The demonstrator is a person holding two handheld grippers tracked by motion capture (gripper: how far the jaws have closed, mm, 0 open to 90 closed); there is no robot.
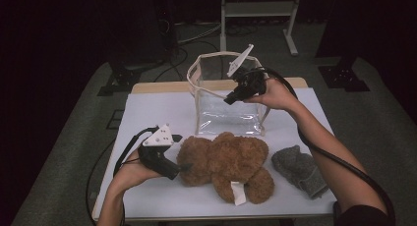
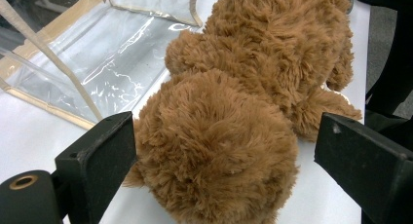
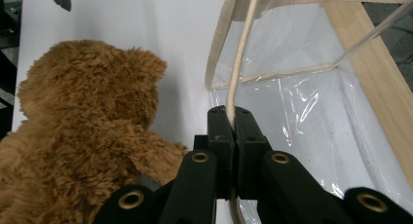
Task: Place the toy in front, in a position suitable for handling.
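Note:
A brown plush teddy bear point(image 1: 223, 162) lies on the white table cover, a white label at its lower end. My left gripper point(image 1: 184, 168) is at the bear's left end; in the left gripper view it point(image 2: 224, 151) stands open with one jaw on each side of the bear's furry head point(image 2: 219, 151). Behind the bear stands a clear plastic bag point(image 1: 226, 113) with beige trim, its top open. My right gripper point(image 1: 230, 99) is shut on the front rim; in the right gripper view the pinch point(image 3: 233, 119) holds the beige trim point(image 3: 241, 53), with the bear point(image 3: 83, 136) at the left.
A grey knitted cloth point(image 1: 297, 169) lies right of the bear near the table's point(image 1: 157, 113) front right corner. Black cables trail from both grippers. Beyond the table's far edge are a metal stand point(image 1: 258, 10) and floor cables.

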